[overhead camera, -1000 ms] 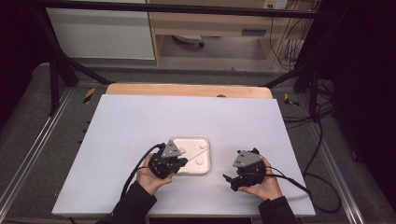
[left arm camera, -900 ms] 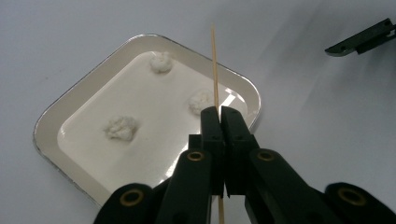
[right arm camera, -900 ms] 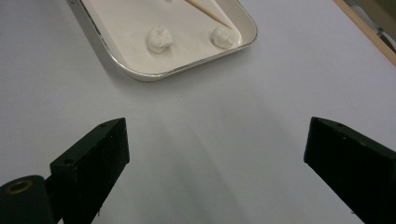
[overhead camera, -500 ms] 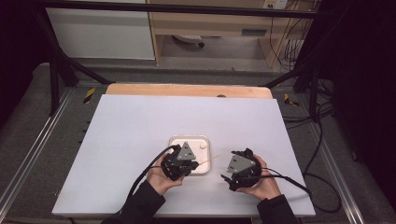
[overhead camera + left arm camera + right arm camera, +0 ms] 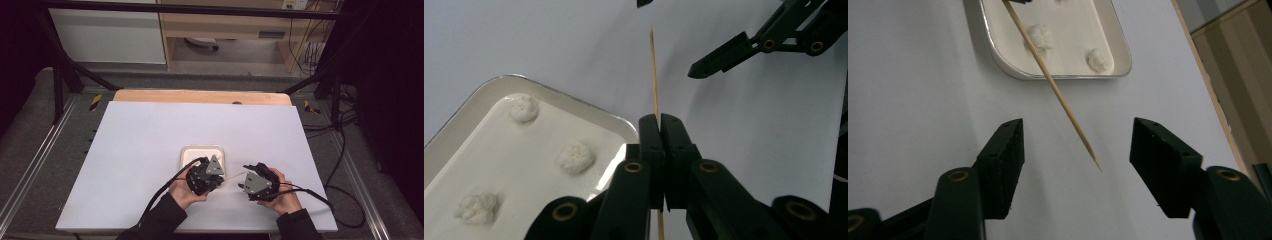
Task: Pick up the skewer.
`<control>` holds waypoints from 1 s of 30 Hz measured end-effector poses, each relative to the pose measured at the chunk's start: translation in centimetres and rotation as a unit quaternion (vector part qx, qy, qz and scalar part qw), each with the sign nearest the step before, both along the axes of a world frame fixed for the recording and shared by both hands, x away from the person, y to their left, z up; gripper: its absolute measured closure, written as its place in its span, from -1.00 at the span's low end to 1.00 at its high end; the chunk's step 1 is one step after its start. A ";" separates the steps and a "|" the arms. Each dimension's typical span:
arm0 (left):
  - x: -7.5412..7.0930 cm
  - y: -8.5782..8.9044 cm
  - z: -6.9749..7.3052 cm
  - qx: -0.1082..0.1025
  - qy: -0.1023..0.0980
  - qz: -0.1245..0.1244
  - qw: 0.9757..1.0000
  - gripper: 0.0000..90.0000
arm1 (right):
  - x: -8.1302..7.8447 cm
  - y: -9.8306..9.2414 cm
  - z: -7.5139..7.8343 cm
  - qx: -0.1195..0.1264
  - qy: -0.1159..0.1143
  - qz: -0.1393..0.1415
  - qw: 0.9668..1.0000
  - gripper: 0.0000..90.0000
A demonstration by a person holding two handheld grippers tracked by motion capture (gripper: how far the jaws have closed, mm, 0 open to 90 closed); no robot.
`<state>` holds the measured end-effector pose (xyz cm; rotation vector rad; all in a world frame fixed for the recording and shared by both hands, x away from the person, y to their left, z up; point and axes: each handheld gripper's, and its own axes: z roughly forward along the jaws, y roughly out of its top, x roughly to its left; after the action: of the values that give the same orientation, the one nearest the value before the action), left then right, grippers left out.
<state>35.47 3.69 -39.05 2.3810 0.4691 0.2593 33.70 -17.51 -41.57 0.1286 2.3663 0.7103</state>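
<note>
My left gripper is shut on a thin wooden skewer, which sticks out ahead of its jaws. In the high view this gripper sits at the front edge of a small white tray. The skewer points at my right gripper, and its sharp tip lies between the two jaws without touching either. Those jaws have just been closing and still stand apart. One of the right gripper's fingers shows beside the skewer. Three white dough-like lumps lie in the tray.
The tray rests on a white tabletop, which has a wooden strip along its far edge. Cables trail from both grippers toward the front edge. Dark metal frame rails run along both sides of the table.
My left hand has moved right along the tray's front edge, bringing the skewer up to the right gripper. The right hand has stayed in place.
</note>
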 end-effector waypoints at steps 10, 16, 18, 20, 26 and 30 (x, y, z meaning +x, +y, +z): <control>-0.2 -0.9 0.2 -0.002 0.002 -0.012 1.000 0.98 | -0.1 0.1 -0.5 -0.060 -0.039 0.060 0.996 0.21; -0.3 -1.3 0.3 0.000 0.001 -0.020 1.000 0.98 | -0.2 0.4 -0.6 -0.080 -0.049 0.079 0.992 0.38; -0.3 -1.4 0.3 0.002 0.001 -0.023 1.000 0.98 | -0.1 0.4 -0.6 -0.085 -0.051 0.083 0.992 0.41; -0.3 -1.4 0.3 0.003 0.001 -0.025 1.000 0.98 | 0.0 0.5 -0.7 -0.096 -0.054 0.092 0.990 0.51; -0.4 -1.4 0.2 0.006 0.001 -0.028 1.000 0.98 | 0.0 0.6 -0.9 -0.111 -0.053 0.102 0.987 0.70; -0.3 -1.3 0.2 0.007 0.002 -0.029 1.000 0.98 | 0.0 0.5 -0.9 -0.116 -0.053 0.105 0.986 0.80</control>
<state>35.13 2.36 -38.89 2.4043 0.4001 0.2319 33.70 -16.98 -42.47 -0.2553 2.3610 0.5183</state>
